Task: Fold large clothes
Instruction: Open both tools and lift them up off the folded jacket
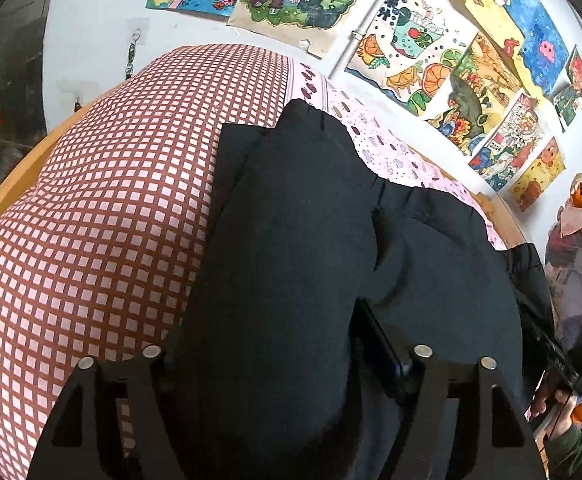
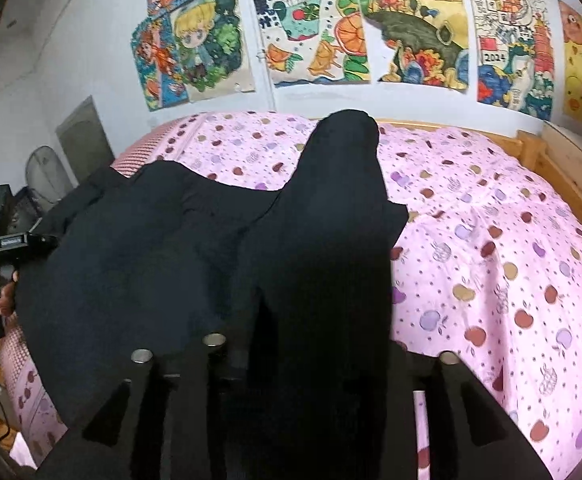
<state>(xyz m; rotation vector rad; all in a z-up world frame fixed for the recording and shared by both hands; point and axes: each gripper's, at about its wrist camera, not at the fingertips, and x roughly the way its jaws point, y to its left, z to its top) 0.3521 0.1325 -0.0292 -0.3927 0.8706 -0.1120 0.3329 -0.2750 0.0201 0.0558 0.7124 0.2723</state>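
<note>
Two grippers hold one black garment [image 1: 311, 240] over the bed [image 2: 511, 240], and the risk lies in how little of either grip can be checked. The garment looks like trousers with a gathered waistband; it lies partly on the bed and partly lifted, draped over both tools. In the left wrist view the cloth runs down between the fingers of the left gripper [image 1: 275, 364], which seem to be clamped on it, though the dark fabric hides the actual pinch. In the right wrist view the right gripper [image 2: 319, 360] is buried the same way: cloth fills the gap between its fingers, so it probably grips, but I cannot tell for sure.

One leg rises in a peak [image 2: 347, 140] toward the wall, which suggests a fold is under way. If either grip is shallow, the heavy cloth could slide out as it is carried over and the fold would collapse. If the hands travel unevenly, the edges will land askew and bunch. The garment could also drag the pink sheet [image 2: 491, 280] or the checked cover [image 1: 111, 200] along with it. Black on black makes a slipped layer hard to spot.
</note>
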